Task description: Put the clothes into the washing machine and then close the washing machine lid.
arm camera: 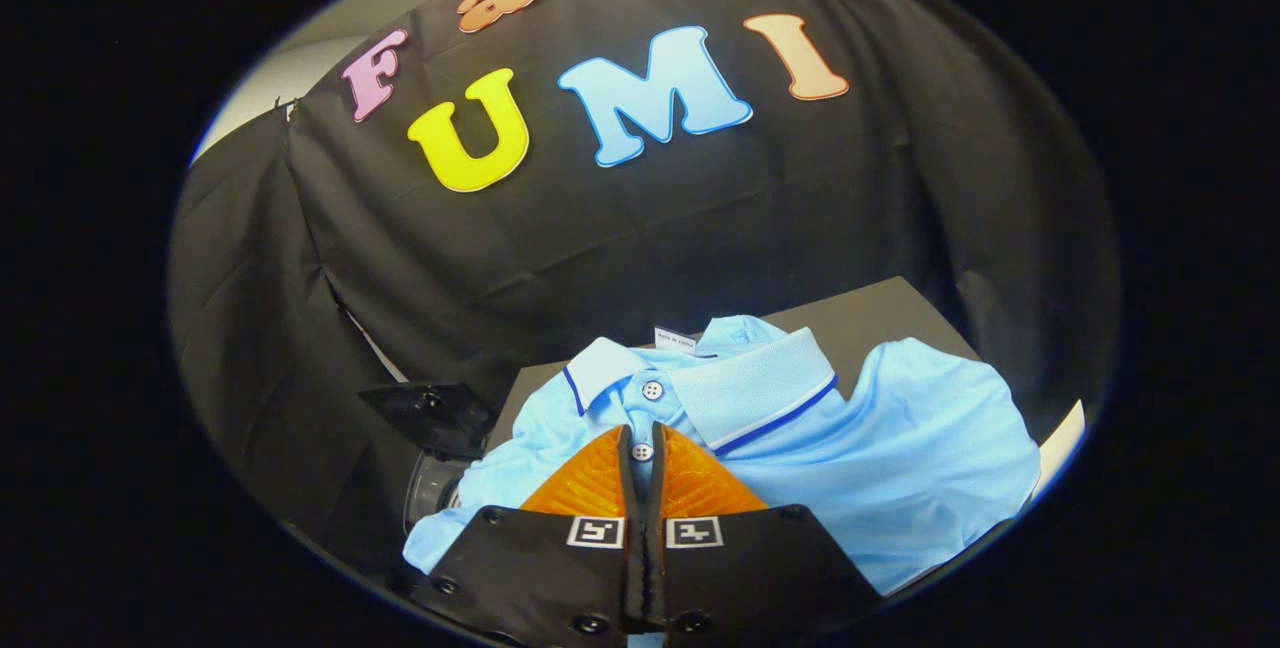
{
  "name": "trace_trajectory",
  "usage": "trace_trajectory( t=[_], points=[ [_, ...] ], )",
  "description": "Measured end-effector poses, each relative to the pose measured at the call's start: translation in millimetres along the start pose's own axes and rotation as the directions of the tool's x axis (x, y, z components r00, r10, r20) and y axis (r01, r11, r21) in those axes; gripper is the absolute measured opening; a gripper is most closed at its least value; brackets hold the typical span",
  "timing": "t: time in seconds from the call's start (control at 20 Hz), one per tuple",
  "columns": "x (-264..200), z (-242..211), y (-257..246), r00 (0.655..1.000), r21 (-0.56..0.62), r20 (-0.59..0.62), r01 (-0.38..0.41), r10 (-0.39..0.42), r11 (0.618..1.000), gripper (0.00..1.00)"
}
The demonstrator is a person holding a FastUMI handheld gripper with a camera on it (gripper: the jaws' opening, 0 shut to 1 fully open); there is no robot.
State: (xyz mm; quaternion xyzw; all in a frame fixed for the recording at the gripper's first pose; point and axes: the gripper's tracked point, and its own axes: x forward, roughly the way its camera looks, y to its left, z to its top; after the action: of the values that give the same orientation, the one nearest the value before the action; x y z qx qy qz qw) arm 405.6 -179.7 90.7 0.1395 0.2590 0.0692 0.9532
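The claw [641, 443] has its 2 fingers drawn almost together, with only a thin slit between them, and a strip of the shirt [900, 468] shows in that slit with a button [641, 451] right at the tips. It looks pinched on the button strip just below the collar [745, 378], though how much cloth the fingers truly hold cannot be told, since they cover the contact.

The shirt is light blue, folded, and lies spread on a dark board [860, 313], with 1 more button [652, 389] just beyond the tips and a sleeve spilling off to the left side. A grey fitting [432, 484] sits just under that left edge. The washer is not among the things seen, so the shirt is not in yet and the lid step is far off.

Risks, as I judge them:
- A pinch on 1 thin layer may slip on the lift, because the button gives the fingers a hard, rounded spot to slide off.
- Lifting from the chest will let the folds drop open, so trailing sleeves could snag the fitting or the board's edge.
- A long dangling shirt may drape over the washer rim and block the lid.
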Motion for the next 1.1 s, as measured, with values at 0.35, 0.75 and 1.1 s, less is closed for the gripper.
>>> trace_trajectory(
  t=[0.35, 0.75, 1.1],
  points=[
    [-19, 15, 59, 0.993, 0.053, 0.06, -0.109, 0.106, 0.993, 0.01],
    [-21, 12, 148, 0.969, 0.023, 0.062, -0.24, 0.238, 0.97, 0.01],
    [-12, -2, 213, 0.945, 0.011, 0.031, -0.327, 0.326, 0.945, 0.01]
  ],
)
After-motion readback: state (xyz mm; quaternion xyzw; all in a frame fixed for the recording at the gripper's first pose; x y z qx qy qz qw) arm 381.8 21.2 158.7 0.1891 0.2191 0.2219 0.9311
